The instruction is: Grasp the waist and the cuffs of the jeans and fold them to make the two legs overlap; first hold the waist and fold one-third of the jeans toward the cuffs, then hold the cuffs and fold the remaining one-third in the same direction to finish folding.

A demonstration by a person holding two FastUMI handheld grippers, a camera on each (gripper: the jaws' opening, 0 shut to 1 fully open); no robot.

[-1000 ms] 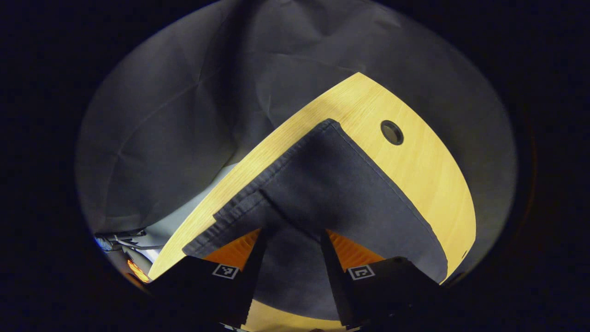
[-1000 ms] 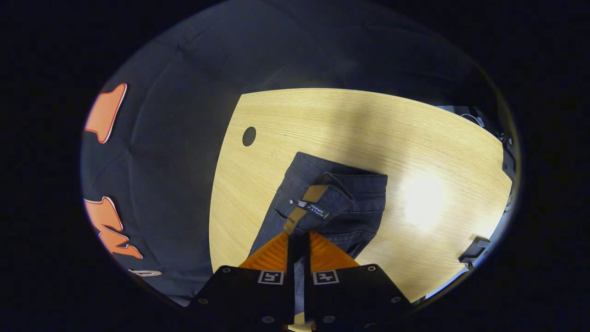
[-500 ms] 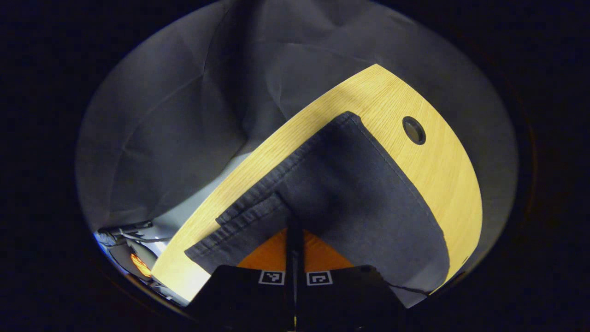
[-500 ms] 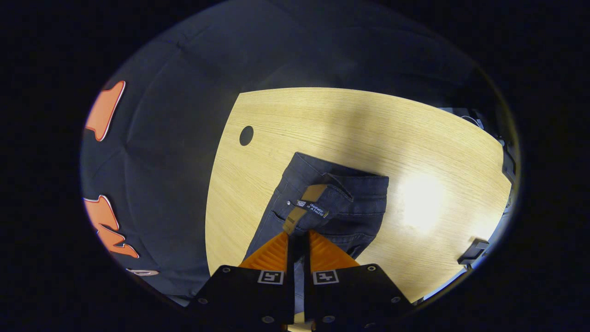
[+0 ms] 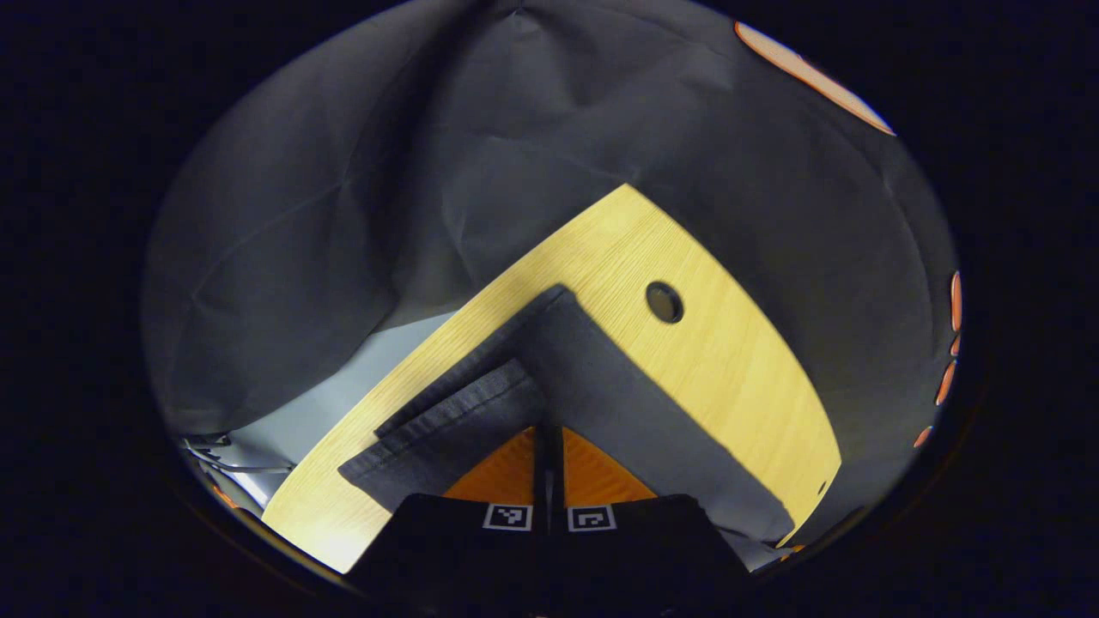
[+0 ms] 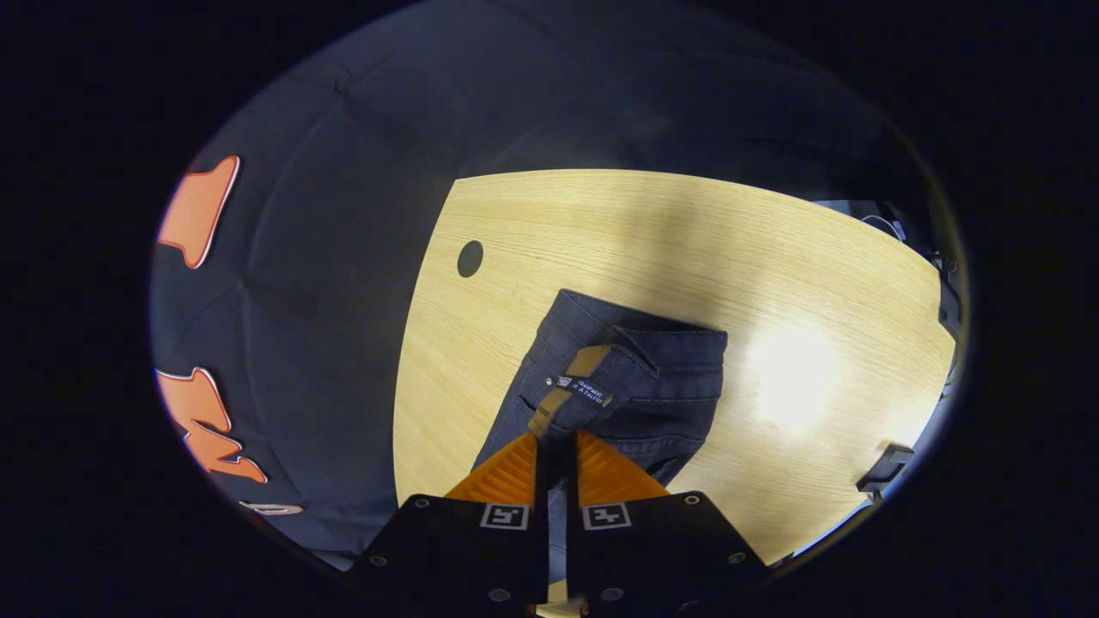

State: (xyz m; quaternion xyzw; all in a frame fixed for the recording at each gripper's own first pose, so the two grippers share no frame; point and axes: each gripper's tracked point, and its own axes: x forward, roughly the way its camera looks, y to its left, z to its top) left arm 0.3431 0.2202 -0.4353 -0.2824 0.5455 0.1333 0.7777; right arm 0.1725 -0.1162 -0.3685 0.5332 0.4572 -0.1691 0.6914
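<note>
Partly hidden jeans between tongs

The dark charcoal denim jeans look almost black in the left gripper view, with ribbed stitching along the hemmed cuff edge; in the right gripper view the same denim reads as deep indigo blue. A tan leather-look waistband patch sits on the waist, beside a small black label with pale lettering. The light yellow wood-grain table shows fine straight grain, a bright white glare spot, and a round dark cable hole.
</note>
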